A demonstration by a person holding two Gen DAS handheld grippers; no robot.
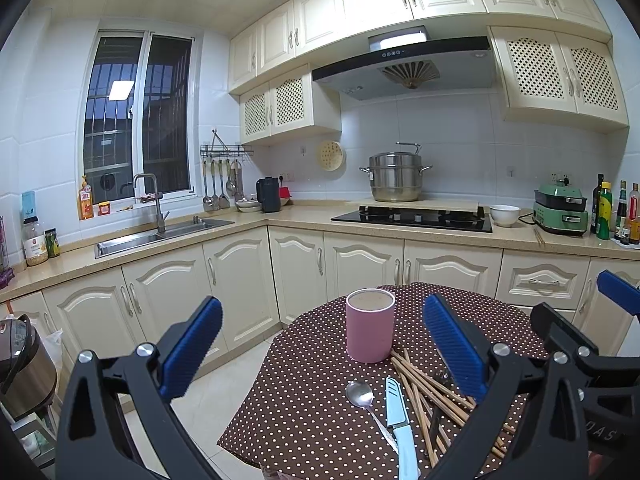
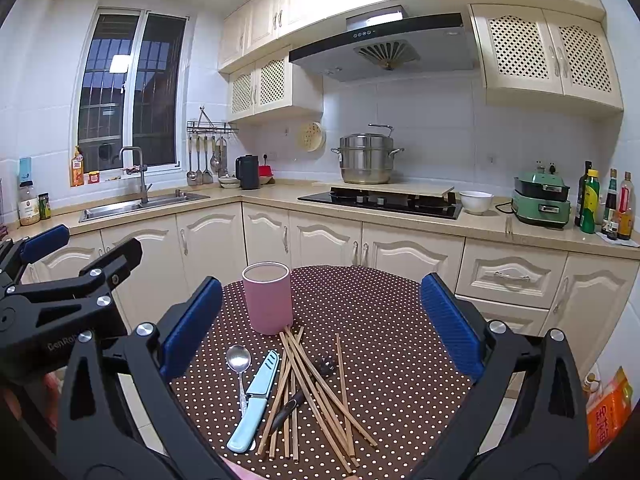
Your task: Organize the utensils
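A pink cylindrical holder stands upright on a round table with a brown polka-dot cloth. In front of it lie a metal spoon, a light blue sheathed knife, several wooden chopsticks and a dark fork. My left gripper is open and empty, above the table's left edge. My right gripper is open and empty, above the utensils. Each gripper also shows at the edge of the other's view.
Kitchen counter behind the table with a sink, a gas hob with a steel steamer pot, a white bowl, a green appliance and bottles. A rice cooker stands low at left.
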